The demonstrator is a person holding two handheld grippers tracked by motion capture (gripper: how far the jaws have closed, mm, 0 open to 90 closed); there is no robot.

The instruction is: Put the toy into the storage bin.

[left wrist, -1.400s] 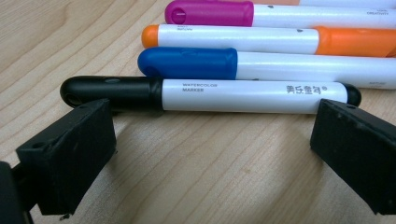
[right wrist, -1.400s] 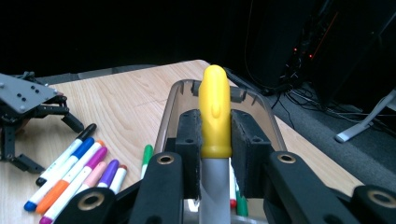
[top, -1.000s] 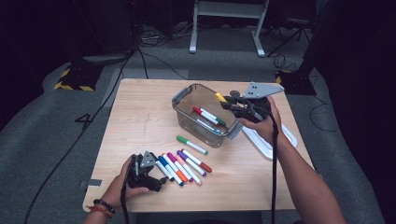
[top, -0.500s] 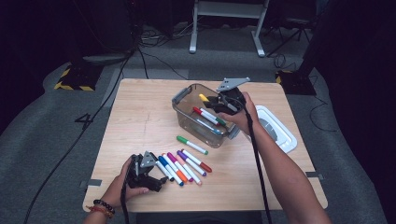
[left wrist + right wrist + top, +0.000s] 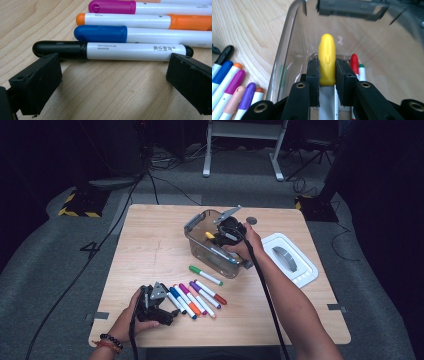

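Note:
My right gripper (image 5: 327, 65) is shut on a yellow-capped marker (image 5: 326, 47), which points down into the clear plastic bin (image 5: 284, 45). A red marker (image 5: 354, 62) and a green marker (image 5: 361, 68) lie on the bin's floor. In the high view the right gripper (image 5: 218, 237) hangs over the bin (image 5: 196, 226) at the table's middle. My left gripper (image 5: 112, 72) rests open on the table, with a black marker (image 5: 112, 51) lying crosswise just past its pads. Beyond it lie blue (image 5: 150, 35), orange (image 5: 130, 20) and magenta (image 5: 112, 6) markers. The left gripper (image 5: 167, 312) sits at the front left.
Several markers (image 5: 197, 297) lie in a row near the front of the wooden table (image 5: 150, 245), and a green marker (image 5: 205, 275) lies apart beside the bin. The bin's white lid (image 5: 295, 265) lies to the right. Cables and a stand are on the dark floor behind.
My right gripper has carried the yellow marker leftward and down, from above the white lid to inside the bin's mouth. The left gripper has stayed put.

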